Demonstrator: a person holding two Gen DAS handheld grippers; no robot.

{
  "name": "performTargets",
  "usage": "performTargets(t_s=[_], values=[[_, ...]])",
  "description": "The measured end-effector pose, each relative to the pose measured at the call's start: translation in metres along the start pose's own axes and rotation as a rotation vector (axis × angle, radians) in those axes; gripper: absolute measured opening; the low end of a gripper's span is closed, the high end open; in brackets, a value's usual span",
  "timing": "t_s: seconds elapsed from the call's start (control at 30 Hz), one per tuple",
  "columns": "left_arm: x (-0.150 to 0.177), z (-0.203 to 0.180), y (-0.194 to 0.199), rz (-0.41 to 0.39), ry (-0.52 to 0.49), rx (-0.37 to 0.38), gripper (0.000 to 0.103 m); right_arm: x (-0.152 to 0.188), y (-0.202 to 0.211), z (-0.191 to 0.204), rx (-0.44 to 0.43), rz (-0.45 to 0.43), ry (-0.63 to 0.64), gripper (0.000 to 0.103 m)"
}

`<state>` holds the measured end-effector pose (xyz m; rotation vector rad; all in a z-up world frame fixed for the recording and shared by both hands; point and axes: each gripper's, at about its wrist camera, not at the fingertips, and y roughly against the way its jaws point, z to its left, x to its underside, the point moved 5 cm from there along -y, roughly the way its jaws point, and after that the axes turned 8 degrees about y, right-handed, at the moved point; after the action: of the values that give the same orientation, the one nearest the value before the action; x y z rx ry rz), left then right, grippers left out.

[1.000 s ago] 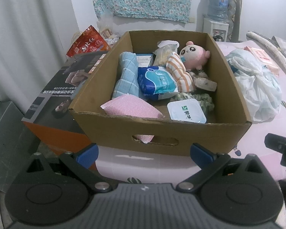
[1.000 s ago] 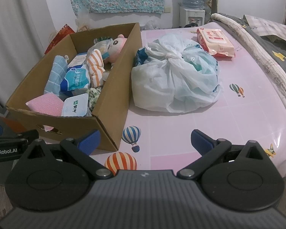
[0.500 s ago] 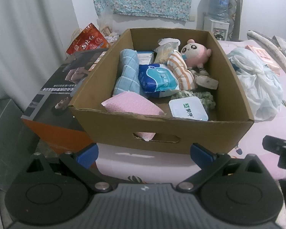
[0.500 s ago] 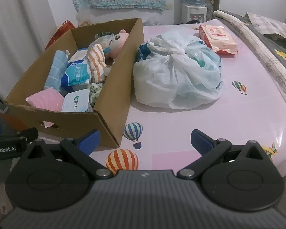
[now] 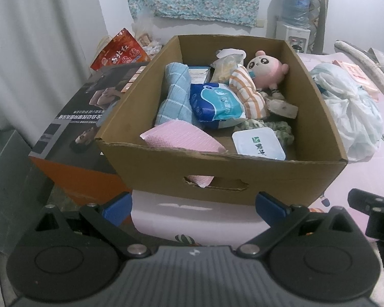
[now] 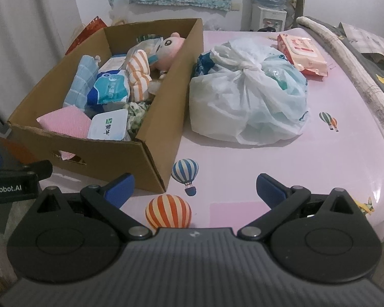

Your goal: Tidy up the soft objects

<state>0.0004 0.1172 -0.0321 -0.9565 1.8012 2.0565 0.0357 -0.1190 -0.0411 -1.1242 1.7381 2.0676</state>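
Observation:
A cardboard box (image 5: pixel 217 176) (image 6: pixel 161 138) on the pink bed holds soft things: a pink plush doll (image 5: pixel 265 69) (image 6: pixel 170 48), a striped orange cloth (image 5: pixel 245 94), a blue towel (image 5: pixel 175 94), a blue tissue pack (image 5: pixel 217 105), a pink cloth (image 5: pixel 181 139) and a white wipes pack (image 5: pixel 258 144). My left gripper (image 5: pixel 193 206) hangs open just short of the box's near wall, nothing between its fingers. My right gripper (image 6: pixel 194 188) is open over the bed sheet, right of the box's near corner. A tied white plastic bag (image 6: pixel 248 89) lies right of the box.
A pink wipes pack (image 6: pixel 303 51) lies at the far right of the bed. A black and orange carton (image 5: pixel 76 128) stands left of the box, with a red snack bag (image 5: pixel 120 51) behind it. A water dispenser (image 5: pixel 294 15) and a rolled mat (image 6: pixel 345 58) lie beyond.
Both grippers have risen and eased slightly toward the box, so it sits a little lower and larger in view. Both stay open; nothing in the box has moved.

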Motion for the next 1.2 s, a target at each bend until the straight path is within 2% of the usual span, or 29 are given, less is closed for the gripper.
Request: performTargets(t_s=[1.2], values=[[-0.009, 0.002, 0.0, -0.008, -0.002, -0.005, 0.103, -0.012, -0.001, 0.005, -0.009, -0.014, 0.017, 0.102]])
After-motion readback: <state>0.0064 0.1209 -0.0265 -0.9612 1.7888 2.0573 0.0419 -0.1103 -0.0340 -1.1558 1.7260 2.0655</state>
